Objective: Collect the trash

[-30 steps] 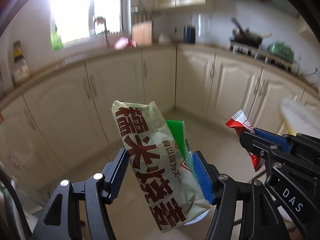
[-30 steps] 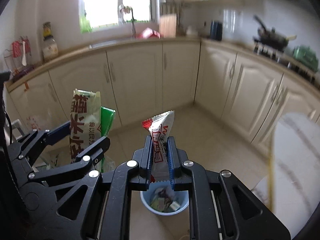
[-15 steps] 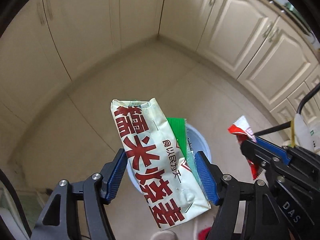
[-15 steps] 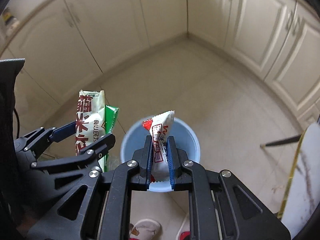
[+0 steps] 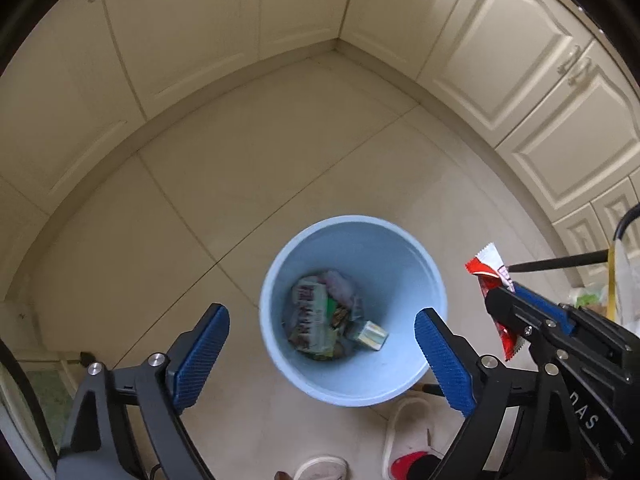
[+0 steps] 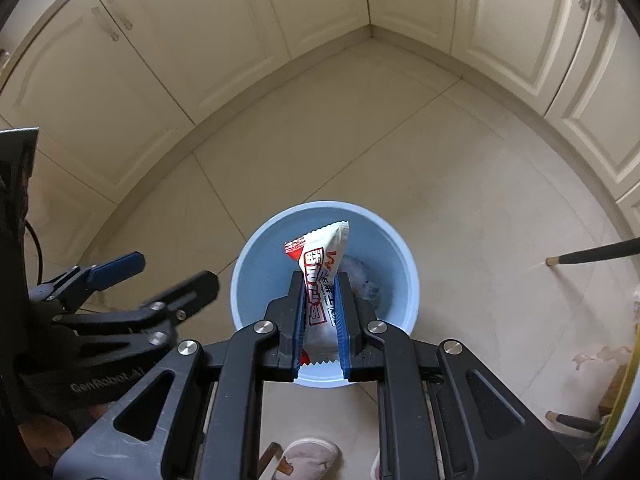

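A light blue trash bin [image 5: 404,276] stands on the tiled floor, with several wrappers lying in its bottom [image 5: 320,320]. My left gripper [image 5: 322,344] is open and empty above the bin, its blue pads on either side of it. My right gripper [image 6: 319,316] is shut on a red and white snack packet [image 6: 320,268] and holds it upright above the bin [image 6: 384,248]. The packet [image 5: 490,270] and the right gripper also show at the right of the left wrist view. The left gripper [image 6: 152,272] shows at the left of the right wrist view.
Cream cabinet doors [image 5: 520,60] line both walls and meet in a corner. A dark chair leg [image 6: 592,256] crosses the floor at the right. Slippered feet [image 5: 400,432] stand just below the bin.
My left gripper has opened, and the large cream wrapper and the green one it held now lie in the bin. Both grippers have tilted further down over the bin.
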{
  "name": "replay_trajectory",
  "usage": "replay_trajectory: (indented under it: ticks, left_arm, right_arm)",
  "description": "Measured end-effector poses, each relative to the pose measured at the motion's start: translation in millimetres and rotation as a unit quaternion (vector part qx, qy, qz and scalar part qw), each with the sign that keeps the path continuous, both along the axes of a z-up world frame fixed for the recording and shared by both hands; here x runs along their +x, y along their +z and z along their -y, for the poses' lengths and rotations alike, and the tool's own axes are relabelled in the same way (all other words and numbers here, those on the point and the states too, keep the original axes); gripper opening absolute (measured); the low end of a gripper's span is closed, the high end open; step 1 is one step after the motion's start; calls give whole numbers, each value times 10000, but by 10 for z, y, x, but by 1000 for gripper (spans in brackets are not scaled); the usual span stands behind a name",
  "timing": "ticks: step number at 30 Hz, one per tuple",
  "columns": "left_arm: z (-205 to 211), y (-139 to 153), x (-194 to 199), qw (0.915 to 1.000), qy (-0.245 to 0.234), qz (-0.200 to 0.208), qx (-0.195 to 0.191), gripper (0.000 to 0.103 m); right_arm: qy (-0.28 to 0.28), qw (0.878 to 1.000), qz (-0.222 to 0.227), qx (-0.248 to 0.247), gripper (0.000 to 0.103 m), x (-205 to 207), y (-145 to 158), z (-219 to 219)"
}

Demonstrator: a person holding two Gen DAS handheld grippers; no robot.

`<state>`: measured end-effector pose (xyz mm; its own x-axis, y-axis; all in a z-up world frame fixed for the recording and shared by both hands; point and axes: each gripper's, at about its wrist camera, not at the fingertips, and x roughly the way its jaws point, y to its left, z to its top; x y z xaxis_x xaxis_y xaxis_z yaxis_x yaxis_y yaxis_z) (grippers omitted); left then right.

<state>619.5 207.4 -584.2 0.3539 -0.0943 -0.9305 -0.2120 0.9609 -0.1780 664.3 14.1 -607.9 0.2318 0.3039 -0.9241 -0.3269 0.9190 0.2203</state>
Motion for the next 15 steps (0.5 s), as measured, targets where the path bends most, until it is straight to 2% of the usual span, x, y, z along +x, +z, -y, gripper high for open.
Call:
replay_trajectory:
  ticks: [2, 6, 9, 13, 15]
  left_arm:
    - [-29, 25, -39, 9999, 89, -36, 83, 91]
    - [13, 152, -197, 9996, 219, -68, 172, 92]
    - [-18, 314, -291, 9994, 294, -33, 181, 92]
    - [-25, 491, -490, 9994, 276, -51, 211, 92]
    - [-23, 659, -654, 9994, 306, -112, 107, 92]
  right_arm:
    - [54, 9999, -50, 114, 19, -1, -21, -11]
    - [81, 9998, -76, 170, 31, -10, 4, -63]
    - [51, 9997, -68, 226, 43, -25, 53, -76]
    - [3, 9999, 63, 152, 54, -77, 196, -57]
    - [-22, 9999, 61, 111, 67, -97, 266, -88]
